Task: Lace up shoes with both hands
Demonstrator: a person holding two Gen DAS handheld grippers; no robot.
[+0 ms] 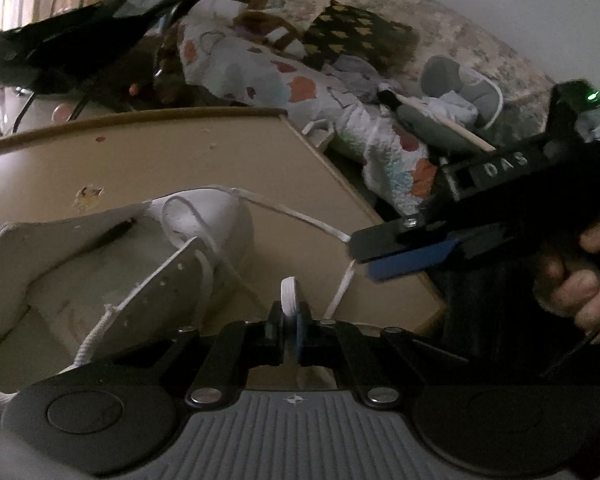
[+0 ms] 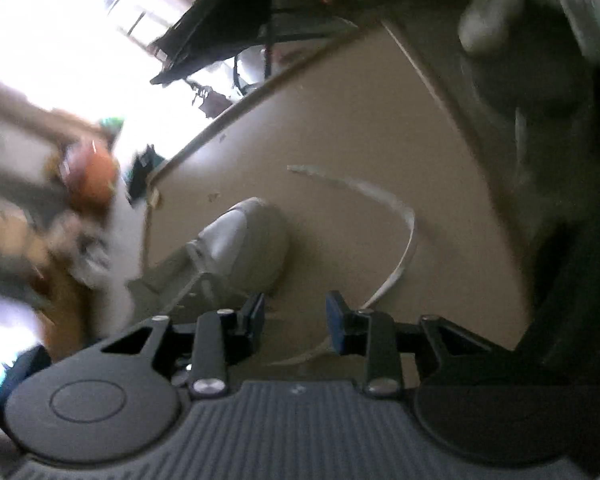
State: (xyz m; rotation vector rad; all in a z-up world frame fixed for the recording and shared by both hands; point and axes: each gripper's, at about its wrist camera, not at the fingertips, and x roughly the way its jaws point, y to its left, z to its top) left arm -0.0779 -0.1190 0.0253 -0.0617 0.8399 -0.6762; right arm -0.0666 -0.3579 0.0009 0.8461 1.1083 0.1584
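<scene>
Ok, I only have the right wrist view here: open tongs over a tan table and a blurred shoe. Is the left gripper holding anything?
Observer: Yes. The left tongs are shut on a fold of the white lace, close beside the shoe.
Operator: Is the shoe laced at all?
Observer: Barely. The lace comes out near the toe, and several eyelets on the near flap stand empty.
Operator: Does my side touch the lace?
Observer: In the left wrist view a strand runs from the toe across to the tips of the right tongs. I cannot tell whether it touches them.
</scene>
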